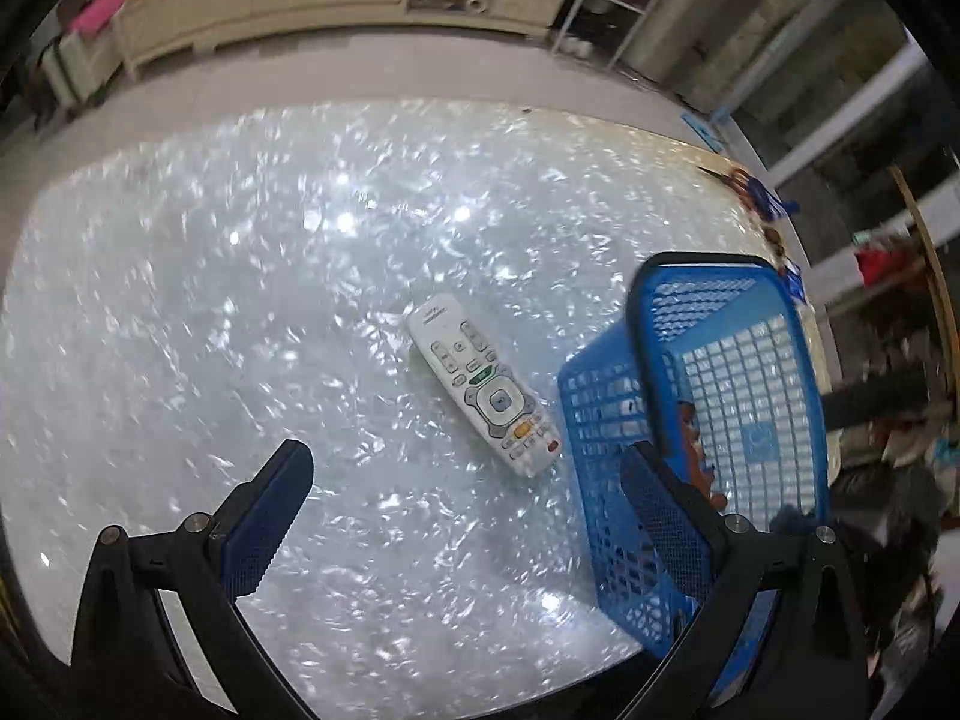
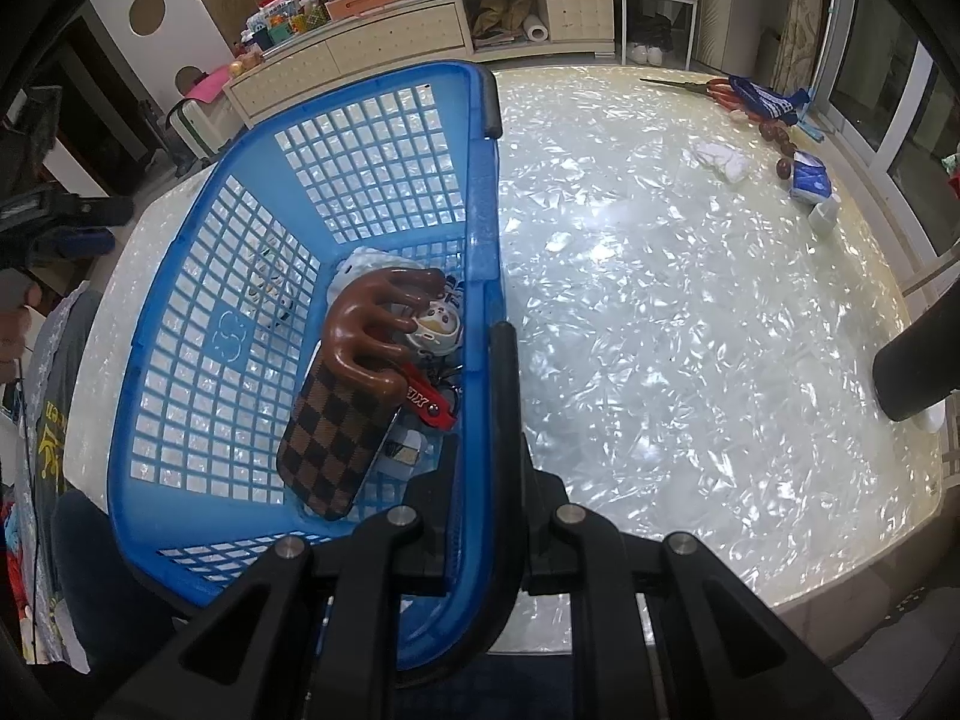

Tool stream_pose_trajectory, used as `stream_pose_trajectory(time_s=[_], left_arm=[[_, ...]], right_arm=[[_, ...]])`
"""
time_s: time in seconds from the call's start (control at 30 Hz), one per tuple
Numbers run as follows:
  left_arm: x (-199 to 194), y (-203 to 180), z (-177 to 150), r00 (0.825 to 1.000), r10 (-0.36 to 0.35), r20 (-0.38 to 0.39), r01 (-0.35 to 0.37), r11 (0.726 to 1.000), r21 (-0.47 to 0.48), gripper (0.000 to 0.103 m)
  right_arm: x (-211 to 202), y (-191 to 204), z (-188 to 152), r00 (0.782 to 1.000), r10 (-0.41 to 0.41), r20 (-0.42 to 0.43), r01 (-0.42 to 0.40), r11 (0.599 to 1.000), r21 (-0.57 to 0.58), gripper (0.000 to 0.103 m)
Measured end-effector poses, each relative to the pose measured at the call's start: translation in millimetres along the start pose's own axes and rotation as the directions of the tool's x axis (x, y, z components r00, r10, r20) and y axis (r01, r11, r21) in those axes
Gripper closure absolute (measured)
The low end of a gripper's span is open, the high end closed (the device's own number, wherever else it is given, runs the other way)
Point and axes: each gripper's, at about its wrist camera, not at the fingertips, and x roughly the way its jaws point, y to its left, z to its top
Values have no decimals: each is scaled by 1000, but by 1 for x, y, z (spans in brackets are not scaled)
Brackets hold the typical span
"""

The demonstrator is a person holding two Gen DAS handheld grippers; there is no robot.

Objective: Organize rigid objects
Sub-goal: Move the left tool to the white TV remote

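Observation:
A white remote control [image 1: 486, 393] lies flat on the shimmering white table [image 1: 240, 300], just left of a blue plastic basket [image 1: 750, 396]. My left gripper [image 1: 471, 483] hovers above the table, open and with nothing in it, the remote a little beyond its fingertips. My right gripper [image 2: 480, 402] is shut on the basket's right rim [image 2: 483, 276], one finger inside and one outside. In the basket [image 2: 222, 324] lie a brown checkered phone case [image 2: 336, 426], a brown claw-shaped wooden piece [image 2: 378, 324], a red key fob [image 2: 429, 399] and a small round figure [image 2: 435, 324].
Red-handled scissors [image 2: 714, 87], a blue cloth [image 2: 771, 99], a crumpled white tissue [image 2: 726, 165], brown nuts [image 2: 780, 144] and a blue-white packet [image 2: 810, 180] lie at the table's far right corner. A black cylinder [image 2: 918, 354] juts in at the right edge. A low cabinet [image 2: 420, 30] stands behind.

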Motion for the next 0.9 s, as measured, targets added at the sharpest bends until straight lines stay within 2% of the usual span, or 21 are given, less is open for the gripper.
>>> stream_pose_trajectory(time_s=[0.2,0.37,0.6,0.77,0.9], left_arm=[[45,12,3,998,-8,-62,2,996,-94,0],[79,21,4,994,-70,-89,51,978,-200,0],[95,34,13,990,-135,-48,114,946,-304,0],[92,43,15,997,-67,-22,55,934,-354,0],[106,49,12,994,-88,-61,58,923,-380,0]], right_arm=[[1,0,1,1000,4,-2,-4,1000,2,90],[2,0,0,1000,7,-6,-7,1000,-1,90],[4,-1,0,999,33,-15,-33,999,10,90],[5,-3,-1,999,36,-16,-36,999,8,90],[8,-3,0,999,40,-17,-40,999,9,90]])
